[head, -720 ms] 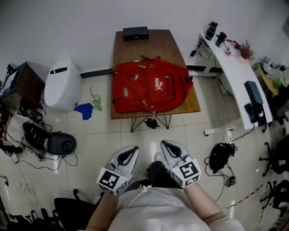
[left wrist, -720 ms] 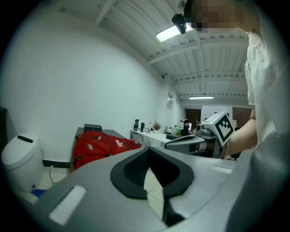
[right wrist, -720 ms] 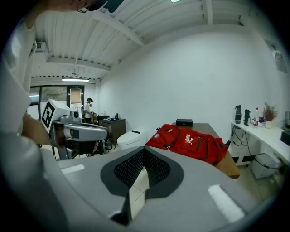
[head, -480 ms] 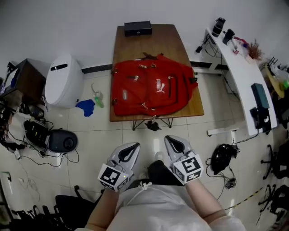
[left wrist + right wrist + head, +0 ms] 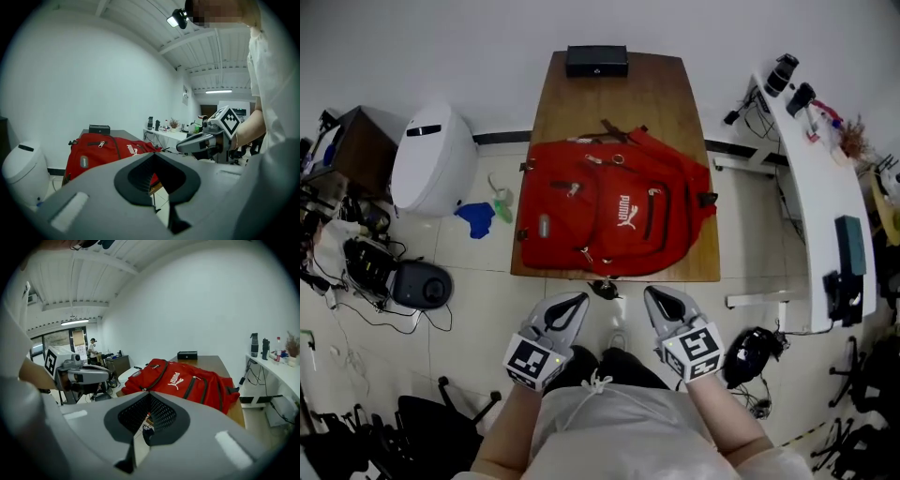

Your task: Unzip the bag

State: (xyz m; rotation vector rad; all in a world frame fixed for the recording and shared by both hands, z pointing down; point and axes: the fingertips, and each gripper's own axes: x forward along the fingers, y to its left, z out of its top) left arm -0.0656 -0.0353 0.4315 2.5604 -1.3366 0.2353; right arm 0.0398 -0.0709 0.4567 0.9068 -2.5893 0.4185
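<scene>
Approaching table point(image 5: 623, 89); bag point(image 5: 614, 211) growing larger mid-frame. Left gripper point(image 5: 570, 307), right gripper point(image 5: 660, 302) both staying closed, empty; unzipping pending.

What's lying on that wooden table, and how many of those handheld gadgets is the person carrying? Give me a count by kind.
Red backpack: 1
Black box: 1
Grippers: 2, the left gripper and the right gripper
Total: 4

Closed, empty, side by side: left claw point(image 5: 577, 305), right claw point(image 5: 652, 298).
</scene>
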